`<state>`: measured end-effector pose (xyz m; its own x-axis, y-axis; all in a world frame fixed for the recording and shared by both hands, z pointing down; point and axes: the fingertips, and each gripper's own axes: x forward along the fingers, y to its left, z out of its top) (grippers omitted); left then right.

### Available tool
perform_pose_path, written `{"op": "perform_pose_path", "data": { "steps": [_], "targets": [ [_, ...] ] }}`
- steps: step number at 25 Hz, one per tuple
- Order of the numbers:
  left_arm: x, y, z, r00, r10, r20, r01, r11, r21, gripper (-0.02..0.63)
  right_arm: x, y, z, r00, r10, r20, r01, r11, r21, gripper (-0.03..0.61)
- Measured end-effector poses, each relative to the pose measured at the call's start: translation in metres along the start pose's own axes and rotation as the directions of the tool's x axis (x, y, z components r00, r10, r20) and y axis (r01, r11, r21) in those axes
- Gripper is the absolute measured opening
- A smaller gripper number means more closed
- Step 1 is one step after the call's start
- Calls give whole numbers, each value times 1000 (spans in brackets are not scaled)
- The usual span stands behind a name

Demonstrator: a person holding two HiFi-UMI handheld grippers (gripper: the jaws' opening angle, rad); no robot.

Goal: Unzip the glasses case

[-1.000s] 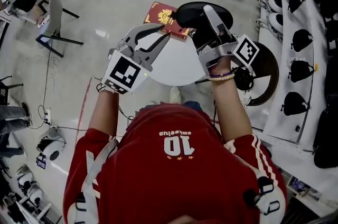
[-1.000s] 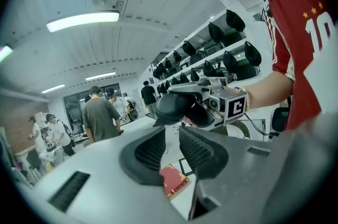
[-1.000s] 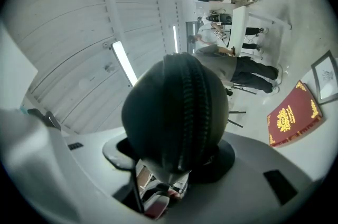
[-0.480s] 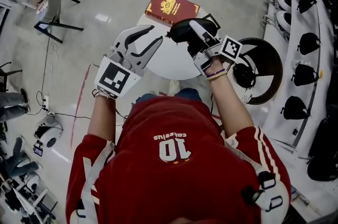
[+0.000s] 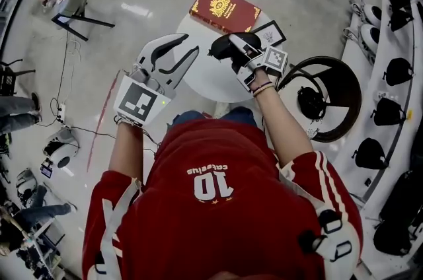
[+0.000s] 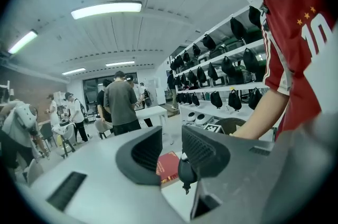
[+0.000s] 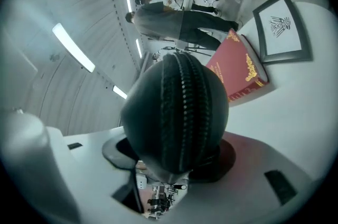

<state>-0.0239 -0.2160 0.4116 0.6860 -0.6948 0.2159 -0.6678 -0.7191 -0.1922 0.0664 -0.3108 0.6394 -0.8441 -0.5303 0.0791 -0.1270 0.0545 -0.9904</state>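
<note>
Glasses case [image 5: 221, 46], black and rounded, sat clamped between the jaws of the right gripper [image 5: 236, 51]. The jaws stood wide around its body and held it over the round white table [image 5: 208, 80], near the red book [image 5: 225, 8] and a framed card [image 5: 269, 34]. The left gripper [image 5: 192, 43] hovered just beside the case without touching it; its jaws had just been opening and stood well apart with nothing between them.
</note>
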Motion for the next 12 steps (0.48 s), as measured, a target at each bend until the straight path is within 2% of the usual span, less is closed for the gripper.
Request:
{"op": "perform_pose_path", "data": {
  "steps": [4,8,12],
  "targets": [
    [-2,4,-7,998,46,-40,-46,999,-11,118,10,-53,-7,998,-49,-43,51,997,59,249],
    [-6,6,-17,993,85,-86,-87,996,-18,118,17,-109,-16,986,-141,-89,148,986,80,250],
    [-12,8,-29,984,116,-133,-121,992,-34,118,26,-142,-22,974,-184,-131,197,976,95,250]
  ]
}}
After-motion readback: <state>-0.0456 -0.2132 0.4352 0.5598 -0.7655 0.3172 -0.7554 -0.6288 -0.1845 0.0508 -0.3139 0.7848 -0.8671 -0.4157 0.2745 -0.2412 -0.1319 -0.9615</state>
